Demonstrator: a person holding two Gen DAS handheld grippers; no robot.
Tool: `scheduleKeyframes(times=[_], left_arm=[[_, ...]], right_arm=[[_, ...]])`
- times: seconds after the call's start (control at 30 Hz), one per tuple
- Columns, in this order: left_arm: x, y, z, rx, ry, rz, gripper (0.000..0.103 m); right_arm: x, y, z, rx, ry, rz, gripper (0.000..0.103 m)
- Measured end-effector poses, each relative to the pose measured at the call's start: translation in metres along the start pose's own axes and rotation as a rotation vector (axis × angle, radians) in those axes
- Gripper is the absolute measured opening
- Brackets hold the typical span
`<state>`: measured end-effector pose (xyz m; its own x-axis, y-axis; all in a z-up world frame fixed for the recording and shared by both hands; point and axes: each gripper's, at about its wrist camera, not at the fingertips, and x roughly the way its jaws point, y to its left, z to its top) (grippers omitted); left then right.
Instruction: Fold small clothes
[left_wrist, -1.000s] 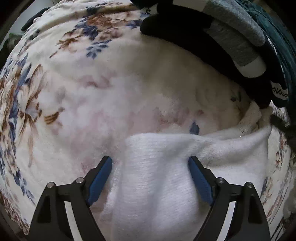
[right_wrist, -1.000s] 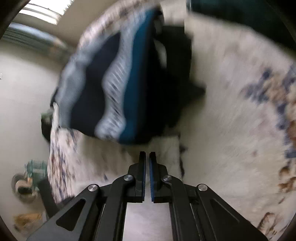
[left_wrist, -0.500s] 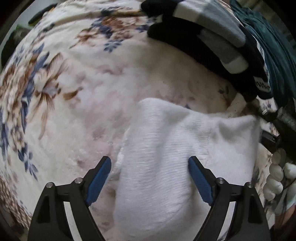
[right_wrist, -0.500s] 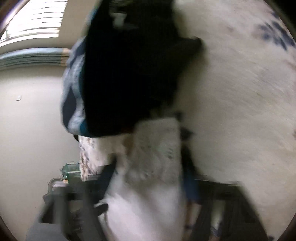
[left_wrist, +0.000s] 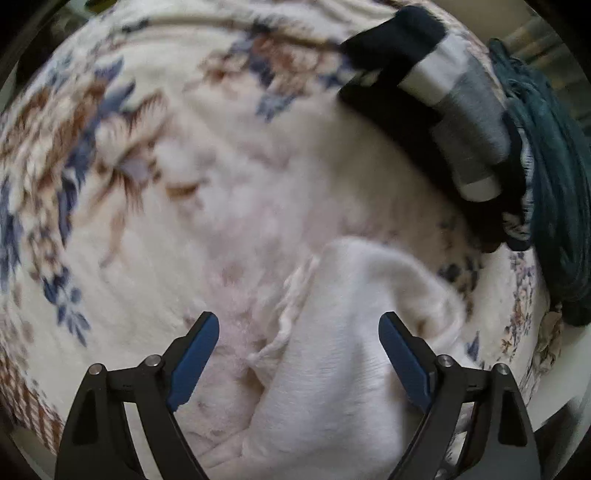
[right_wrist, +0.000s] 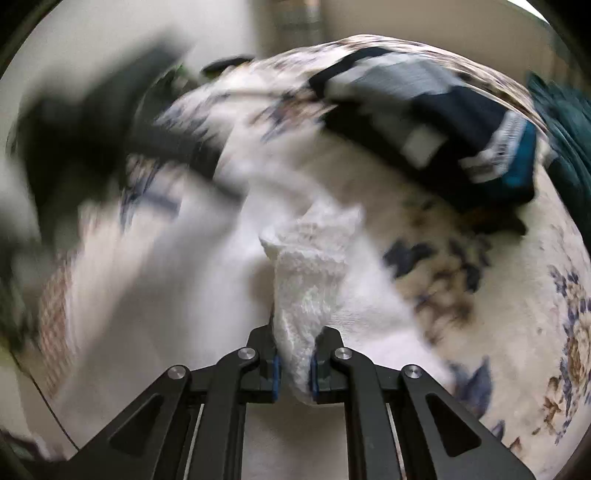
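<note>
**White garment pinched on the right, loose under the left**

Left wrist view: left gripper (left_wrist: 299, 325) points steeply down at the floral blanket (left_wrist: 155, 192). Jaws wide and opening a little further; blue pads (left_wrist: 194, 354) clear of any cloth. The white garment (left_wrist: 347, 354) lies on the blanket under the gap, filling its right-hand part and running on beneath the right finger; bare blanket shows by the left finger. Frayed knit edge runs up the garment's left side. Top right, well apart from the jaws: a pile of dark clothes (left_wrist: 461, 122) with grey and white bands, a teal piece beside it.

Right wrist view: heavy blur. Right gripper (right_wrist: 294, 363) nearly closed, pads pressed on a bunched strip of the white garment (right_wrist: 314, 273). The knit rises out of the jaws and spreads toward the centre; the rest trails off left, smeared. Dark clothes (right_wrist: 443, 125) sit upper right on the blanket (right_wrist: 517, 295).
</note>
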<state>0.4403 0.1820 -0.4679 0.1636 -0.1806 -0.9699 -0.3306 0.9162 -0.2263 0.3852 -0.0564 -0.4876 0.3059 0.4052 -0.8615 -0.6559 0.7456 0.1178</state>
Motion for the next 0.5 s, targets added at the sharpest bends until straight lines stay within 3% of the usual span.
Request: scheduleKeyframes(times=[0.13, 0.23, 0.27, 0.37, 0.4, 0.5], left_arm=[[0.003, -0.047, 0.005, 0.182, -0.002, -0.001, 0.089], [0.032, -0.085, -0.011, 0.393, 0.036, 0.135, 0.089], [0.041, -0.087, -0.018, 0.439, 0.035, 0.186, 0.089], [0.042, -0.075, -0.021, 0.415, 0.002, 0.175, 0.09], [0.04, -0.069, -0.019, 0.386, 0.008, 0.16, 0.09], [0.033, -0.053, -0.018, 0.321, 0.014, 0.13, 0.09]], right_arm=[[0.009, 0.021, -0.02, -0.067, 0.014, -0.021, 0.016], [0.009, 0.016, -0.005, 0.046, 0.048, 0.043, 0.028], [0.005, 0.01, -0.002, 0.091, 0.062, 0.088, 0.041], [-0.015, -0.018, -0.002, 0.286, 0.082, 0.274, 0.045], [-0.025, -0.031, -0.004, 0.37, 0.06, 0.299, 0.045], [-0.037, -0.059, -0.011, 0.578, 0.019, 0.222, 0.045]])
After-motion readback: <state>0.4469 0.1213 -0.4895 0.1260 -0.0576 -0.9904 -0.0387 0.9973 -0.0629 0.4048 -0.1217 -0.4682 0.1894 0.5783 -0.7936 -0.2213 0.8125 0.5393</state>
